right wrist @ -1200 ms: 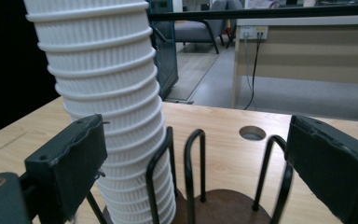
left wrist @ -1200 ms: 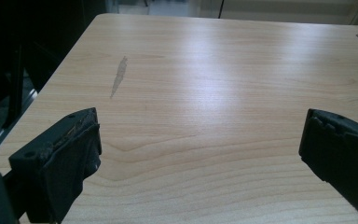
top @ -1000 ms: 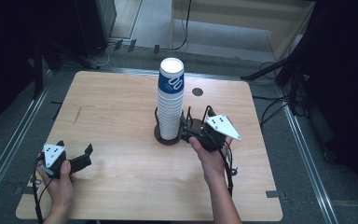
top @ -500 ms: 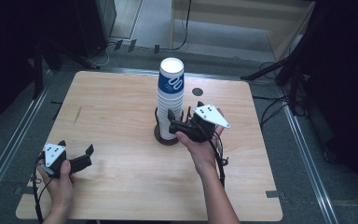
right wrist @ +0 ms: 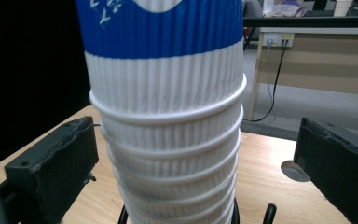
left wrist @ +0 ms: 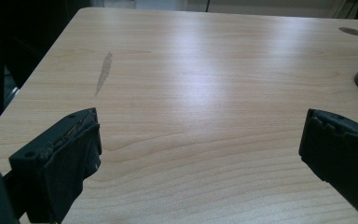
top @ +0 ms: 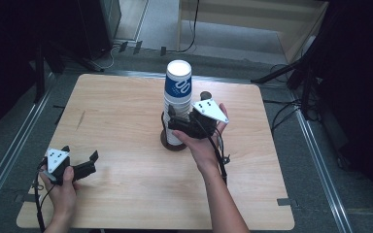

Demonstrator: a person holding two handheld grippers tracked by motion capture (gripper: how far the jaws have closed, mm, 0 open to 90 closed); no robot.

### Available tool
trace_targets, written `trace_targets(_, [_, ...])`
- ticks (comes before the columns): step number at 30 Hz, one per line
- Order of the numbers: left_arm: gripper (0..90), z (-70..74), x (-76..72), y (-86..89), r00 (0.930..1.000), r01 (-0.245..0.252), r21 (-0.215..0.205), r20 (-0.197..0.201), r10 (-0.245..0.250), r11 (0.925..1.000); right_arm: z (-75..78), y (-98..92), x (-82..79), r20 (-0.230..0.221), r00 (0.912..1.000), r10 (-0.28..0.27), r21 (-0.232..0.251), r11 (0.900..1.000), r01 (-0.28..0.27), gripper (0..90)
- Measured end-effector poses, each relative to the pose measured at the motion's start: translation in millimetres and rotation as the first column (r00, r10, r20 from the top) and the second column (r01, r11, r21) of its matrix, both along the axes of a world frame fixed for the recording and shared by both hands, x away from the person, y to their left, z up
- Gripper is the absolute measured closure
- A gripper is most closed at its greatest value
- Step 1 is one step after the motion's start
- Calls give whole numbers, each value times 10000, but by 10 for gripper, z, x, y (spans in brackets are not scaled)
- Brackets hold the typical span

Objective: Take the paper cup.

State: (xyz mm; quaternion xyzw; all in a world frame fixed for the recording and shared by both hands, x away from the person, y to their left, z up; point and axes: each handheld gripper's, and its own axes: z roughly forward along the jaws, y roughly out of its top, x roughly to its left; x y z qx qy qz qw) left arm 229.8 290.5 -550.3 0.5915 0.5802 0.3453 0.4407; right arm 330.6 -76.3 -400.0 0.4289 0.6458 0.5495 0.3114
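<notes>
Squarely, cup stack [right wrist: 168,121] stands between open right gripper [right wrist: 193,154] fingers [right wrist: 56,163], untouched.

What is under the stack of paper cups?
The stack of paper cups stands in a dark round holder on the table; the cups and the right claw cover the holder's middle.

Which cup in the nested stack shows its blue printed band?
The topmost ribbed white paper cup: its blue band is exposed, while the cups nested beneath it show only white rims.
</notes>
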Motion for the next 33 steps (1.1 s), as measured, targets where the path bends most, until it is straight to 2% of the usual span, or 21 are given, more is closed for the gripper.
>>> trace_targets(17, [0,0,8,-4,10000,20,13,-30,-20,10000,79,171,113,352,9994,-74,177,9998,68,0])
trace_targets(25, [0,-1,11,1,10000,29,-16,-38,-29,10000,155,235,164,564,9979,-332,227,9992,320,0])
trace_targets(28, [0,0,12,1,10000,35,-16,-54,-35,10000,182,241,187,680,9967,-440,272,9987,422,0])
trace_targets(31, [0,0,13,1,10000,18,-15,-70,-19,10000,224,261,200,1013,9935,-518,330,9983,487,29])
trace_targets(33, [0,1,14,-1,9999,28,12,-100,-28,10000,230,266,206,1032,9933,-528,353,9982,494,41])
